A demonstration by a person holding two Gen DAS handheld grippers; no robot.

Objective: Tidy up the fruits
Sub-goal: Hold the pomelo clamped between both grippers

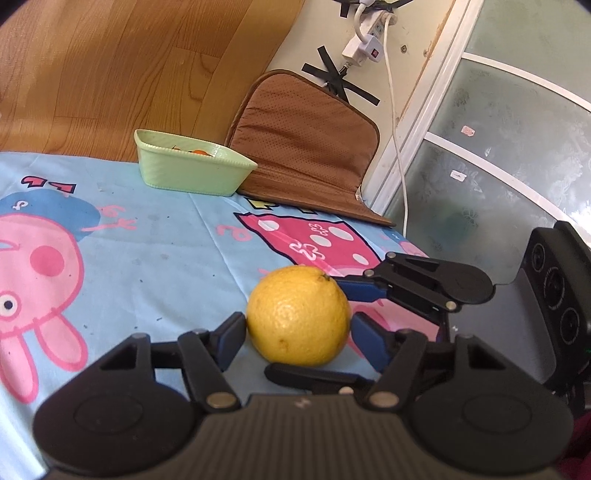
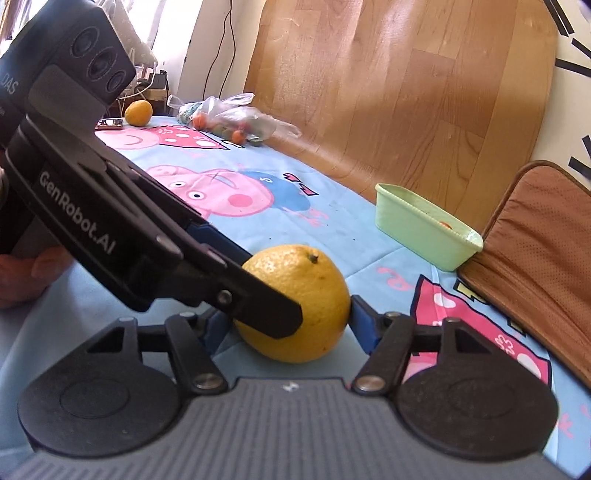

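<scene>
Now both grippers round orange (image 1: 298, 314).

Wood-look floor (image 1: 110, 74); cream wall (image 1: 402, 74) with power strip (image 1: 373, 26); frosted, possibly glass, door (image 1: 517, 147); daylight.

An orange (image 1: 298, 314) lies on the tablecloth (image 1: 147, 236), with a basket (image 1: 188, 170) well behind it.

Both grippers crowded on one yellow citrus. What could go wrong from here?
1. The left gripper and right gripper both bracket the yellow citrus; their fingers may collide.
2. The round fruit sits on the cartoon tablecloth; an uneven squeeze could roll it away.
3. The green basket lies far back, so a weak grip might drop it en route.
</scene>
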